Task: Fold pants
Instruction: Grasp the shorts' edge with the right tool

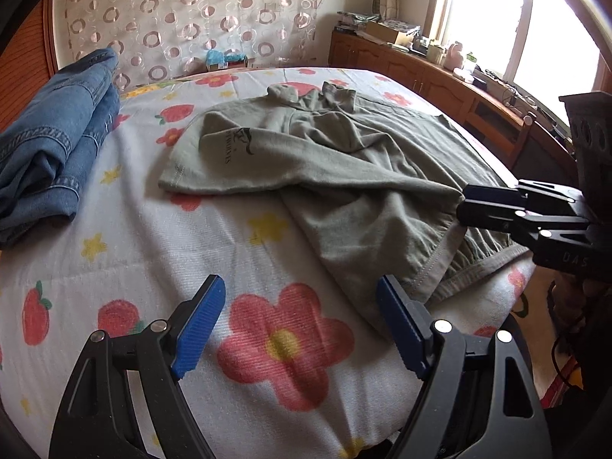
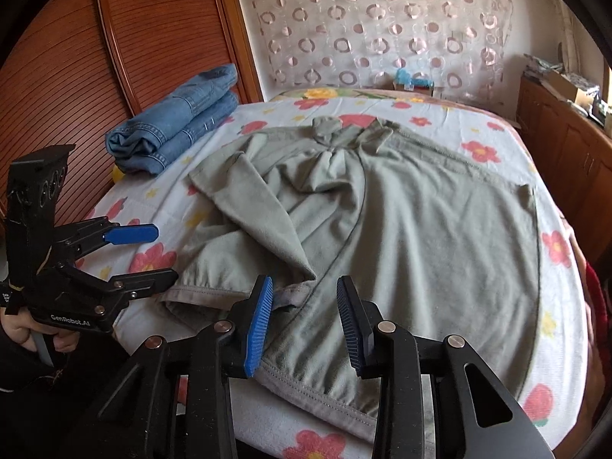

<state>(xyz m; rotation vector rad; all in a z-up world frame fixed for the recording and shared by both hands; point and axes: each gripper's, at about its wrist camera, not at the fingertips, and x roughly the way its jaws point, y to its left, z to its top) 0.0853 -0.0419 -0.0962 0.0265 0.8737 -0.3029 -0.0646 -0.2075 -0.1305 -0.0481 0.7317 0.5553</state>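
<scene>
Grey-green pants (image 1: 344,176) (image 2: 401,237) lie crumpled across a bed with a flower-print sheet (image 1: 153,248) (image 2: 478,130). One leg is thrown over the rest and shows a dark printed logo. My left gripper (image 1: 298,287) (image 2: 166,252) stands open just above the sheet, left of the pants' near hem, with nothing between its blue pads. My right gripper (image 2: 304,287) (image 1: 461,206) is at the pants' near edge. Its jaws straddle the stitched band, cloth lies in the gap, and the pads stand apart from each other.
Folded blue jeans (image 1: 49,141) (image 2: 179,130) are stacked at the bed's far left, beside a wooden slatted panel (image 2: 76,57). A cluttered wooden cabinet (image 1: 420,72) runs along the right under a bright window (image 1: 497,19). A hand (image 2: 23,332) holds the left gripper's handle.
</scene>
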